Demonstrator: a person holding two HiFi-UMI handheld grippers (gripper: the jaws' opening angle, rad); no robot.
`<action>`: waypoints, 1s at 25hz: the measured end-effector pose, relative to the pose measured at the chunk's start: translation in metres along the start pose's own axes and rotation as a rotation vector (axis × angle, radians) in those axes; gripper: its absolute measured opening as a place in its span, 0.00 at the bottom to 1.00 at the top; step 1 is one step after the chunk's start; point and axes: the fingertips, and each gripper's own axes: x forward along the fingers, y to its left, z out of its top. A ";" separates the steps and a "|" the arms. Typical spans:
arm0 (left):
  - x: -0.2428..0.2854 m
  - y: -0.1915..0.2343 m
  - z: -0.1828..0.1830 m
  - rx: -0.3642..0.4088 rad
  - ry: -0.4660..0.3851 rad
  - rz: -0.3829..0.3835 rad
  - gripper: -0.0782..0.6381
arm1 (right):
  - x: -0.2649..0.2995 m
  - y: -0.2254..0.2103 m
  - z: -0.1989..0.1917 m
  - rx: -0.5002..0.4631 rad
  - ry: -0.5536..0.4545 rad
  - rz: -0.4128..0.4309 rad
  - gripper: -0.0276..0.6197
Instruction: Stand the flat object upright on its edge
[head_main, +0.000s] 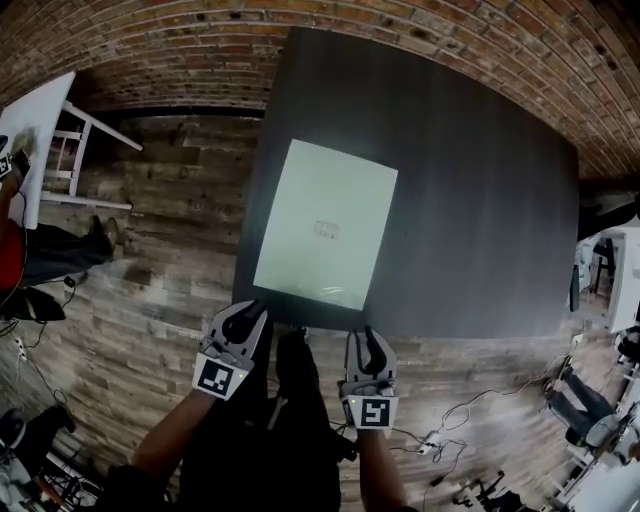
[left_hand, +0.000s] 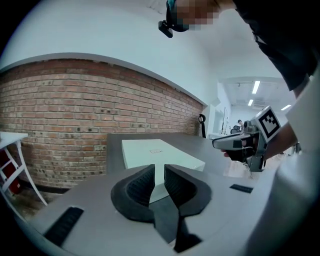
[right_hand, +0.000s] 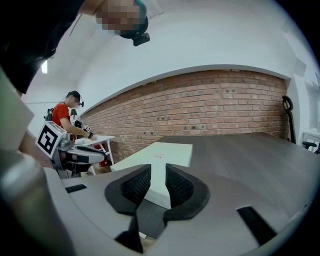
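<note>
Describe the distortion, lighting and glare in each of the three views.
Head view: heavy fisheye bows the brick wall and the dark table; a faint sheen on the pale flat box. Left gripper view: black round vignette, ceiling lights blown out. Right gripper view: same vignette, soft even light, brick wall curved too.

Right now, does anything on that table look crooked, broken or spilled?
Nothing stands out. The pale flat box lies on the dark table near its front edge, roughly square with its sides. No damage or spill shows.
</note>
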 end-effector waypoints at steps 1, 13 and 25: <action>0.001 0.001 -0.002 -0.037 -0.012 0.000 0.18 | 0.002 -0.001 -0.005 0.001 0.006 -0.002 0.20; 0.022 0.021 -0.058 -0.041 0.085 0.001 0.36 | 0.019 -0.012 -0.058 0.014 0.089 -0.026 0.31; 0.037 0.030 -0.076 -0.018 0.137 -0.026 0.37 | 0.038 -0.017 -0.088 -0.007 0.154 -0.019 0.39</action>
